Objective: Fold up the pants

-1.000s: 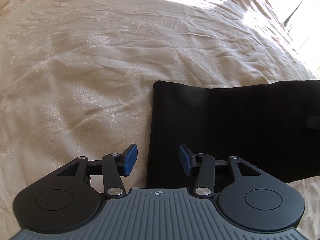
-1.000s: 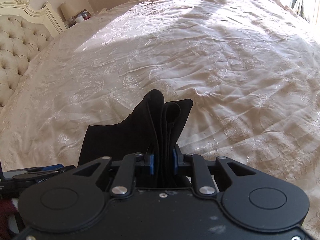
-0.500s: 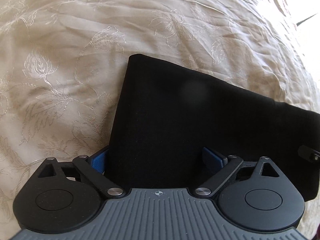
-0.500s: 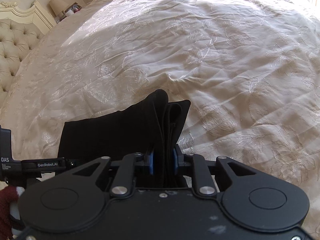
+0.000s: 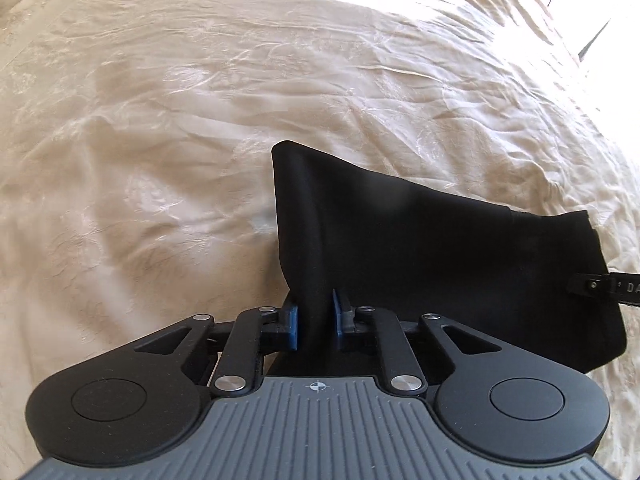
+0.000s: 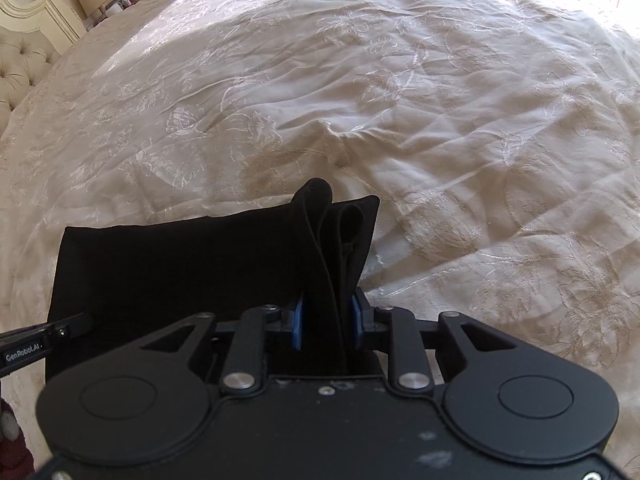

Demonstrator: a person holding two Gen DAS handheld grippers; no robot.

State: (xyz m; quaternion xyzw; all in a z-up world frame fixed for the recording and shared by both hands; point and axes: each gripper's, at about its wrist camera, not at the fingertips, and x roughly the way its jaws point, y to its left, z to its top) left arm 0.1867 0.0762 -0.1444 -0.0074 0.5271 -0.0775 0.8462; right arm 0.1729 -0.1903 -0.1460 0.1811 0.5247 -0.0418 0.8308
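One pair of black fabric pants (image 5: pixel 432 248), already folded into a compact layered rectangle, lies on the cream embroidered bedspread (image 5: pixel 200 120). The left gripper (image 5: pixel 316 322) is closing its jaws on the corner at 6 o'clock; the right gripper (image 6: pixel 327 322), jaws easing open, has the opposite layers between its pads. Probably one last fold remains.

Both tools are black. The left claw (image 5: pixel 316 322) has blue pads (image 5: pixel 293 327), silver pivot screws, two round caps and a ribbed grey deck with a crosshair behind them. The right claw (image 6: pixel 326 326) matches, its deck plain scuffed black.
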